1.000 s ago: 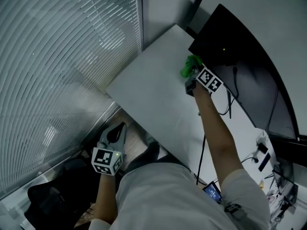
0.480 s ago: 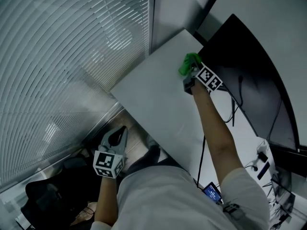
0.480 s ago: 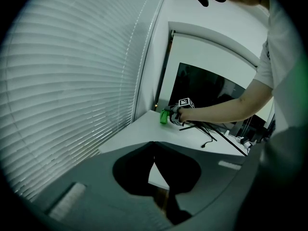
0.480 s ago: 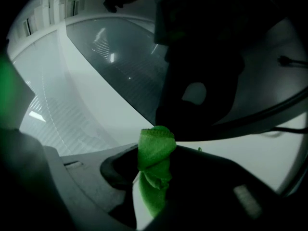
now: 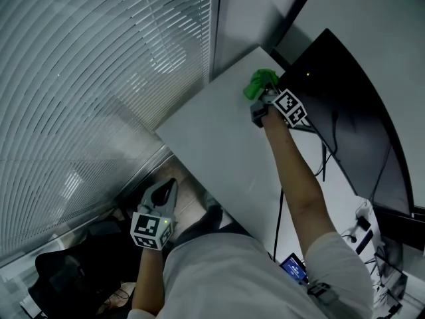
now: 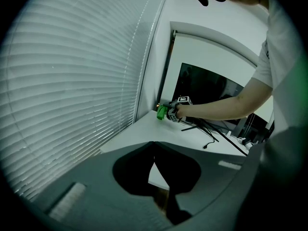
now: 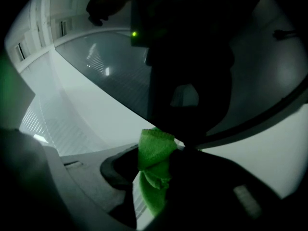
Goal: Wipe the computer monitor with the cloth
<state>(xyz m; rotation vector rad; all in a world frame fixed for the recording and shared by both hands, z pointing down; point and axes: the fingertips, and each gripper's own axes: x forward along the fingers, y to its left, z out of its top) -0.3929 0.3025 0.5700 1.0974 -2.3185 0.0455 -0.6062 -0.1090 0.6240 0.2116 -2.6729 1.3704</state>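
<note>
The black computer monitor (image 5: 345,105) stands at the far right of the white desk (image 5: 212,145). My right gripper (image 5: 264,94) is shut on a bunched green cloth (image 5: 259,82), held at the monitor's lower left corner. In the right gripper view the green cloth (image 7: 154,165) sticks out between the jaws of my right gripper (image 7: 166,146), just under the monitor's dark screen (image 7: 192,57), where a small green light shows. My left gripper (image 5: 166,183) hangs low beside the desk's near edge, away from the monitor. In its own view my left gripper (image 6: 154,144) is shut and holds nothing.
Window blinds (image 5: 93,85) fill the left side. Black cables (image 5: 322,155) trail over the desk under the monitor. A small lit device (image 5: 293,266) lies near the person's elbow, and plugs and gear (image 5: 366,211) sit at the right edge. A black chair (image 5: 66,271) stands below the desk.
The right gripper has shifted a little farther along the desk with the cloth, staying at the monitor's lower left corner. The left gripper has stayed low beside the desk.
</note>
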